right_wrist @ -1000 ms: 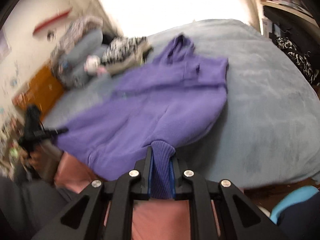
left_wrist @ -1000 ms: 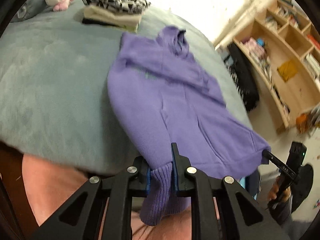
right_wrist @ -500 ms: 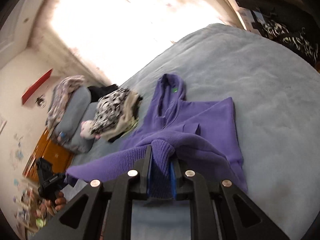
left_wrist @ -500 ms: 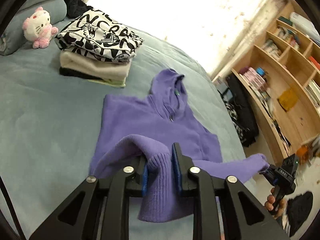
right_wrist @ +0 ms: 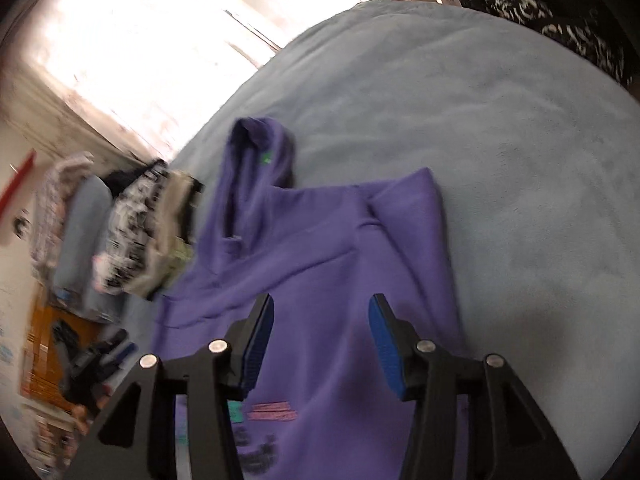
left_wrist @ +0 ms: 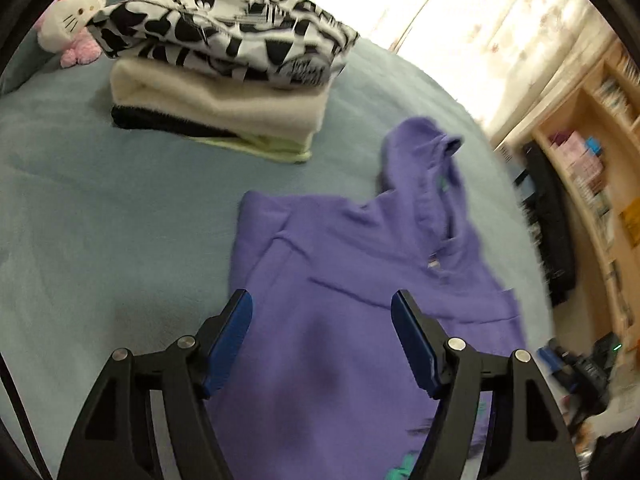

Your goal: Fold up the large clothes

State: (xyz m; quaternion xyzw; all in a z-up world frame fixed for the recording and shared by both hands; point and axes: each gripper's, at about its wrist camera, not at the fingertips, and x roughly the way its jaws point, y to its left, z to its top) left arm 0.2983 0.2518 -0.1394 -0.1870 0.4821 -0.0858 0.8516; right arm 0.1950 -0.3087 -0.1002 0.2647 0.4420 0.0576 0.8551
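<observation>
Hoodie (left_wrist: 344, 304) lies across centre frame on the bed (left_wrist: 100, 240), hem doubled up over the chest. I've got both grippers, L (left_wrist: 322, 344) & R (right_wrist: 322, 344), opening w/ nothing pinched, so the fold stays put.

Purple hoodie (left_wrist: 352, 280) on grey-blue blanket (left_wrist: 100, 220); black-and-white patterned top (left_wrist: 224, 20) over cream sweater (left_wrist: 224, 108); pink-white plush toy (left_wrist: 68, 20).

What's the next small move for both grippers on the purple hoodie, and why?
Probably lift both clear. The left gripper and right gripper are opening with nothing between the pads, and the purple hoodie lies folded on the bed, hood still sticking out.
</observation>
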